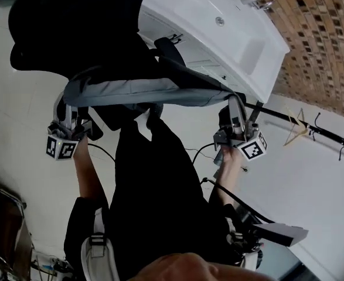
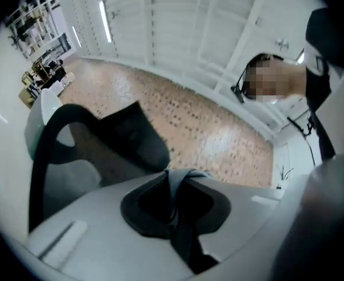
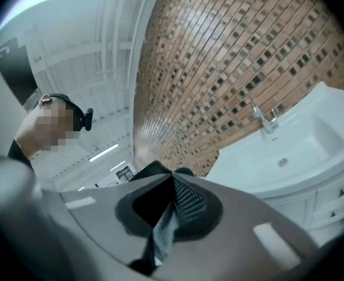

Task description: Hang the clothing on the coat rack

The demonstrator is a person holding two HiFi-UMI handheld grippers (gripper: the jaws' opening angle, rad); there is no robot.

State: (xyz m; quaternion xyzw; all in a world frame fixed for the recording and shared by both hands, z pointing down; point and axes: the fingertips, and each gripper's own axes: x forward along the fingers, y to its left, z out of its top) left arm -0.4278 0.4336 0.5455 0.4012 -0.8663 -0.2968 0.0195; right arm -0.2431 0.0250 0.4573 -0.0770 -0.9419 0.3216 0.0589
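A black and grey jacket (image 1: 138, 90) is stretched between my two grippers in the head view, its black body hanging below. My left gripper (image 1: 67, 115) holds its left end. In the left gripper view the left gripper (image 2: 173, 178) is shut on a fold of grey cloth (image 2: 181, 179). My right gripper (image 1: 237, 111) holds the right end. In the right gripper view the right gripper (image 3: 172, 183) is shut on a fold of mesh lining (image 3: 186, 199). A black coat rack (image 1: 316, 129) with hooks shows at the right, beyond the right gripper, with a wooden hanger (image 1: 297, 126) on it.
A white washbasin cabinet (image 1: 225, 30) with a tap (image 1: 258, 0) stands just behind the jacket, against a brick wall (image 1: 324, 34). The basin (image 3: 289, 157) also shows in the right gripper view. Cables (image 1: 198, 152) trail from the grippers.
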